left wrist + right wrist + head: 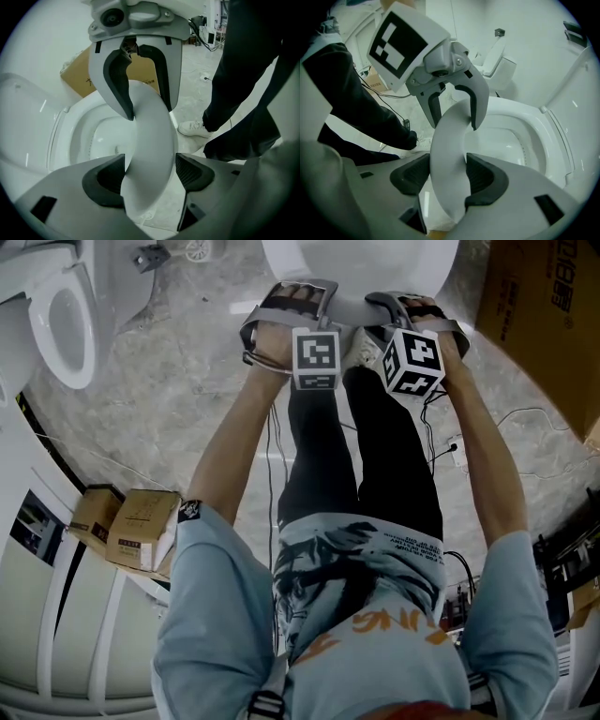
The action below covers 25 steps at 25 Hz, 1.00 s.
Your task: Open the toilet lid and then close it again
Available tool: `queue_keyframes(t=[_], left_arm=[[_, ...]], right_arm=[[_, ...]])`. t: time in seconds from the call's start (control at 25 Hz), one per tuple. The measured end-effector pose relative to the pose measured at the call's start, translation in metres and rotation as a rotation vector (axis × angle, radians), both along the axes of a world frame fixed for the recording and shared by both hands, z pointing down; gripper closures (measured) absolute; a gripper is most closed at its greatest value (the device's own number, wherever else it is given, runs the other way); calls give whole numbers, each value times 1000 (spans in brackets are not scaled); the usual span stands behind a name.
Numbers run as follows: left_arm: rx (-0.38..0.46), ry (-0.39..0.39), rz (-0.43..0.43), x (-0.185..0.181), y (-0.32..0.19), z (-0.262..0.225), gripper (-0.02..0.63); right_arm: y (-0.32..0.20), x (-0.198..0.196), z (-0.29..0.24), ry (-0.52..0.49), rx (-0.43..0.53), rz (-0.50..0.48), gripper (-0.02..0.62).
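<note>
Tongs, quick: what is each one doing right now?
Left tongs: closed on the toilet lid.
Right tongs: closed on the toilet lid too.

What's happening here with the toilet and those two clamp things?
A person stands at a toilet with a gripper in each hand. The left gripper and right gripper sit side by side, each clamping the edge of the lid between its fingers. The lid is lifted clear of the bowl, which shows open beneath it.
</note>
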<state>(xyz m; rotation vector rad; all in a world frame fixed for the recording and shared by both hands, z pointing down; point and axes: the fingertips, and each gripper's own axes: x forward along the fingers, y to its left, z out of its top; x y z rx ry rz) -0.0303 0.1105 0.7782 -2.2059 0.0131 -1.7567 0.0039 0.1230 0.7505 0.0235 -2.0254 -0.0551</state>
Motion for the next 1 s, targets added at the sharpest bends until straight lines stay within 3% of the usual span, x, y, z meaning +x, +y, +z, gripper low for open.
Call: queue_keyframes(t=[0.2,0.44,0.56,0.72,1.0], left_arm=[[118,-38,44,-1,-1,-23,316],[137,-15,44,0,-3,-60,342],[144,28,30,4,-6,-84,350],[153,80,-12,8,-17,-128,364],[212,113,-41,5,-39,-196,401]], right_arm=[[2,-1,-21,-28,0,16,341],[-8,7,-62,-139,67,170,319],[-11,13,-81,-165,155,238,318],[-20,17,-108,-123,334,230,326],[-47,22,-180,-159,436,304,367]])
